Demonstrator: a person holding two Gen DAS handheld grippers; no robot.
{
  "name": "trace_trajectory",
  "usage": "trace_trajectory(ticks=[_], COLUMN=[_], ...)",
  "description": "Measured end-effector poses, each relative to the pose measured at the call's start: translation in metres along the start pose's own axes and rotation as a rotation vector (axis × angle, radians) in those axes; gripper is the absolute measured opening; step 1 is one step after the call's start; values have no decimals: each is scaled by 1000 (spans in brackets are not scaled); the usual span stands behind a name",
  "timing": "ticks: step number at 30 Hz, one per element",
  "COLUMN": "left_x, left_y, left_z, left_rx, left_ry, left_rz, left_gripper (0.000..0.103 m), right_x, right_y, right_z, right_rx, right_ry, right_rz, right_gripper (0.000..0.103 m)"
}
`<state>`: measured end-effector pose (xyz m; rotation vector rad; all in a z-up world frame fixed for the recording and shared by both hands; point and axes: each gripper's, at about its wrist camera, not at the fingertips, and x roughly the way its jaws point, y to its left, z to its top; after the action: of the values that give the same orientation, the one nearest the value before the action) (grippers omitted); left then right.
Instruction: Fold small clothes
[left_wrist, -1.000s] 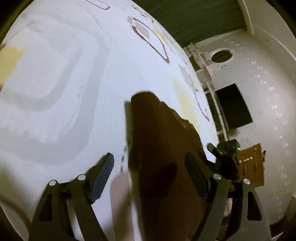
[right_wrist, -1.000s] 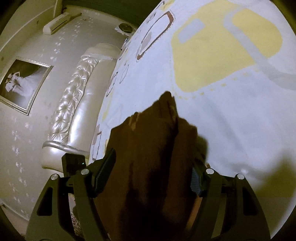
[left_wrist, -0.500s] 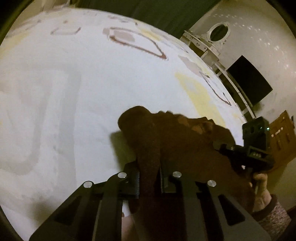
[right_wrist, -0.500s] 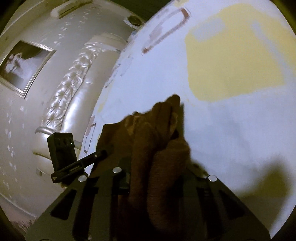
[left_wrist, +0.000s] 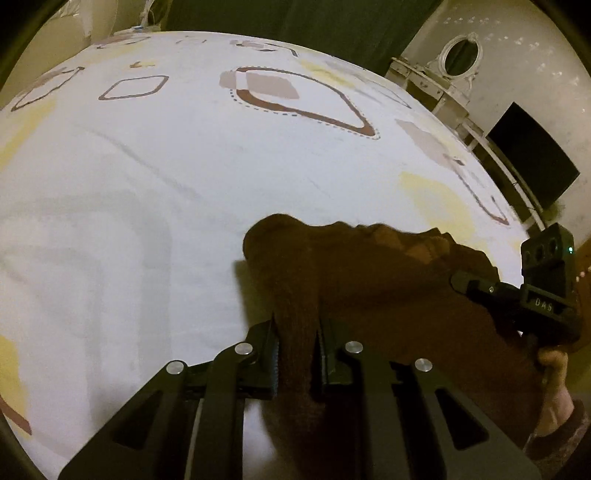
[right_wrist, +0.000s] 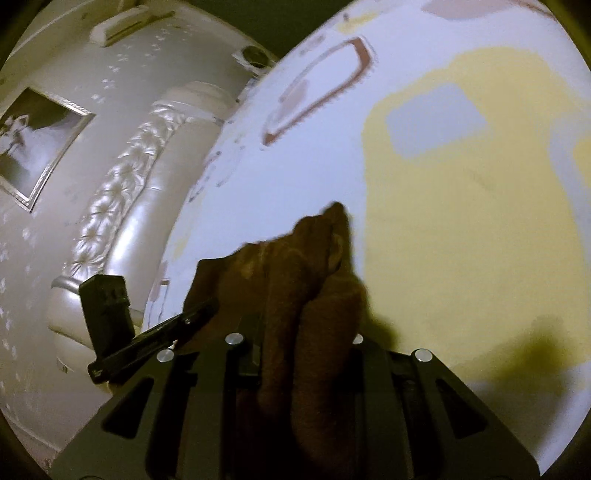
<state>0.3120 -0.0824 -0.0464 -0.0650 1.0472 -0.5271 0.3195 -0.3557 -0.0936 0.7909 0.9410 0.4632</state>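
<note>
Left gripper: the black two-finger left gripper (left_wrist: 297, 349) is clamped on a bunched fold of the dark brown knitted garment (left_wrist: 369, 288); a second ago its jaws stood wide apart around the cloth, and half a second ago they had already closed.

Garment: the brown cloth is gathered into a thick ridge that runs between the two grippers above the white bedsheet with brown, yellow and grey outline shapes (left_wrist: 147, 184). Its far end droops toward the sheet near the sheet's right edge in the left wrist view. A second ago it hung flatter and longer; now it is more crumpled.

Right gripper: the black two-finger right gripper (right_wrist: 303, 350) is also closed on the garment (right_wrist: 295, 280), whose folds cover much of its jaws. It too was wide open a second ago.

Other gripper in view: the right gripper (left_wrist: 517, 295) shows at the right edge of the left wrist view, the left gripper (right_wrist: 155, 339) at the lower left of the right wrist view.

Surroundings: the pearl tufted headboard (right_wrist: 122, 206) lies past the sheet's left edge; a framed picture (right_wrist: 33, 144) hangs on the wall.
</note>
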Motion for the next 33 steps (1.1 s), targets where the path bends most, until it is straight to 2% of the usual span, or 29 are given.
trace_trajectory(ticks=[3,6,8,13,15,18,21,23,27,28,29,31,33], left_x=[-1,-9,-17,-53,-64,-90,-107,-106,-81,-76,-75,-72,-69], left_y=[0,1,3,2,-2,-11,-24,-39,-52,-52,-51,-46,-42], left_z=[-2,-3,-5,-27,-38,-56,-68,-75,-89,-92,-93,-93,-92], left_rx=[3,-1,-14,-66,-83,-114,-130,-91,-16,1,6,-8,-22], left_ry=[-9,0,2,-19,-18,-66,-102,-89,-44,-45,-52,-50,-35], left_rz=[1,-1,-1,-32,-22,-11,-59,-76,-7,2,0,-3,9], left_gripper=[19,24,24,26,30,30,31,36,41,42,45,49,61], right_x=[-2,-11,-27,-68,-84,-102,-103,-95,-79,-76,-75,-74,-75], right_y=[-8,-8,-9,-6,3,20,41,50,39,31,26,13,4], right_z=[-1,-4,-9,-32,-45,-61,-72,-80,-95,-99,-101,-107,-109], right_rx=[38,51,66,102,105,101,77,61,98,101,103,138,182], right_ry=[-5,-6,-23,-88,-126,-171,-151,-109,-47,-37,-33,-31,-42], right_rz=[32,29,24,40,69,140,211,219,164,113,81,89,93], right_gripper=[20,27,33,36,36,36,36,36,36,36,31,22,15])
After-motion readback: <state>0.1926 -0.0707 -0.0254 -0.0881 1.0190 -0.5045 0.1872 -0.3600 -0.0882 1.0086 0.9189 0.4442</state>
